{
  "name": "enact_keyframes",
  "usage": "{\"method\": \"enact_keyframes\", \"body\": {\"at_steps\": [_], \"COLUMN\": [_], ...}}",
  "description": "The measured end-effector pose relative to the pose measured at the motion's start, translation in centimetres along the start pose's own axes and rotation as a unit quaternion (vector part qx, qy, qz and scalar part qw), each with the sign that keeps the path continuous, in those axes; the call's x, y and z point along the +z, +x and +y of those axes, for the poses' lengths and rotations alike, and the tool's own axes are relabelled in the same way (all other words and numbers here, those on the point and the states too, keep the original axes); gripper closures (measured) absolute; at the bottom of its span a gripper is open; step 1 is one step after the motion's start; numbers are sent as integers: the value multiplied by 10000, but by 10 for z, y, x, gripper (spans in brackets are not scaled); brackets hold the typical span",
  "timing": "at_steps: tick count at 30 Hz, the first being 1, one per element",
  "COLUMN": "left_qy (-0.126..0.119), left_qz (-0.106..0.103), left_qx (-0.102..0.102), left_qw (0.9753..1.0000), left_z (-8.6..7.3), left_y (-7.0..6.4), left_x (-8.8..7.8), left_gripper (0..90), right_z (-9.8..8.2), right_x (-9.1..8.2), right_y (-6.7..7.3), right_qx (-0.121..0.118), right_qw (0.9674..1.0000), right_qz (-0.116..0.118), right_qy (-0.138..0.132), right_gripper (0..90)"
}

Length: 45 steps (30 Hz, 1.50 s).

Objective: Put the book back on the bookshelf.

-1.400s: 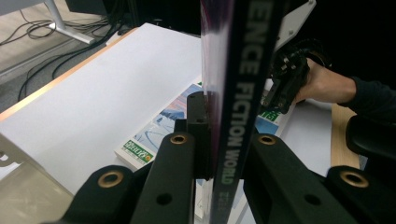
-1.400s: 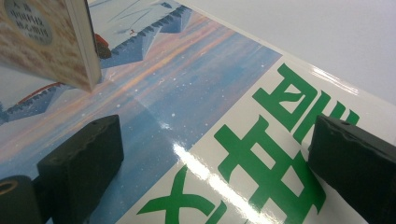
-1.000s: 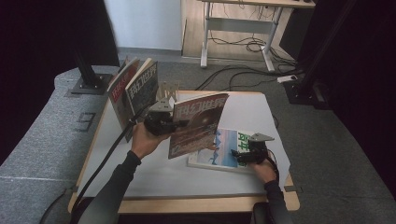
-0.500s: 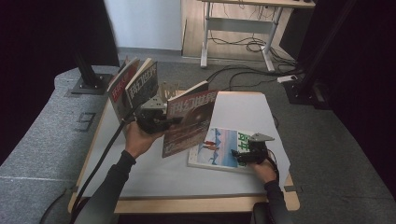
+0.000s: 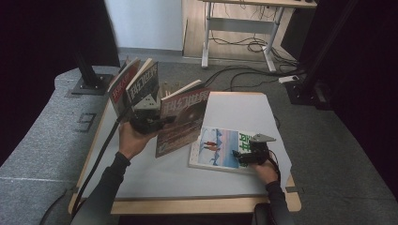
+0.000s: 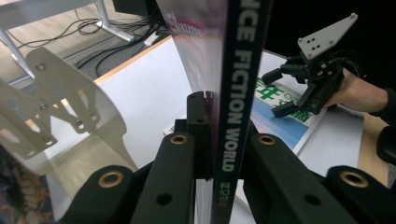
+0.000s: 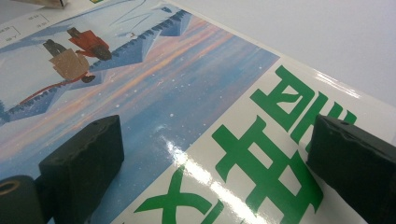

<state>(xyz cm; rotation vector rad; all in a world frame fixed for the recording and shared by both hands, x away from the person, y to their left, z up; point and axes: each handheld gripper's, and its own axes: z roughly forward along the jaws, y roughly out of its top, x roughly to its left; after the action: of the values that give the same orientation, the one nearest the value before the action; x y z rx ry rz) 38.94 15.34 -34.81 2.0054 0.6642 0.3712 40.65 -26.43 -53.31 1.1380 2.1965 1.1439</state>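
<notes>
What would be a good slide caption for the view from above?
Left gripper lifts a dark magazine upright beside the rack, while the open right gripper rests on a blue-covered magazine.

Dim high view, dark edges; glare on glossy magazine cover [image 7: 196, 154]; near pages [image 6: 196, 42] blurred.

My table [image 5: 244, 110], white top with a wooden edge, carries a blue-and-green magazine [image 5: 220, 147] lying flat near my right, a slotted rack [image 5: 171, 89] at its far left.

Black two-jaw left tool [image 6: 210, 154], brass-ringed screw holes, right tool [image 5: 245, 156] with grey plate, dark sleeves
</notes>
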Motion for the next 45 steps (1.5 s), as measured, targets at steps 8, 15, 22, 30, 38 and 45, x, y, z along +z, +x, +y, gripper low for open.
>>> {"method": "enact_keyframes", "body": {"at_steps": [8, 15, 22, 30, 38, 45], "left_qy": [-15, -36, -30, -73, -89, -138], "left_qz": [228, 430, 605, 781, 943, 1122], "left_qx": [-38, -147, -189, -292, -352, -438], "left_qw": [9997, 9990, 9980, 9965, 9949, 9926], "left_z": [-5, -11, -15, -19, -22, -24], "left_y": [5, 13, 18, 25, 30, 35], "left_x": [-12, -24, -34, -44, -54, -66], "left_gripper": [844, 843, 843, 843, 843, 843], "right_z": [0, 0, 0, 0, 0, 0], "right_x": [0, 0, 0, 0, 0, 0], "right_y": [0, 0, 0, 0, 0, 0], "right_qx": [6, 1, 8, 14, 13, 12], "right_qw": [10000, 10000, 10000, 10000, 10000, 10000], "right_qz": [2, 0, -2, -2, -3, -4], "right_qy": [-1, -6, -8, -7, -13, -14], "right_gripper": [33, 34, 35, 35, 36, 36]}}
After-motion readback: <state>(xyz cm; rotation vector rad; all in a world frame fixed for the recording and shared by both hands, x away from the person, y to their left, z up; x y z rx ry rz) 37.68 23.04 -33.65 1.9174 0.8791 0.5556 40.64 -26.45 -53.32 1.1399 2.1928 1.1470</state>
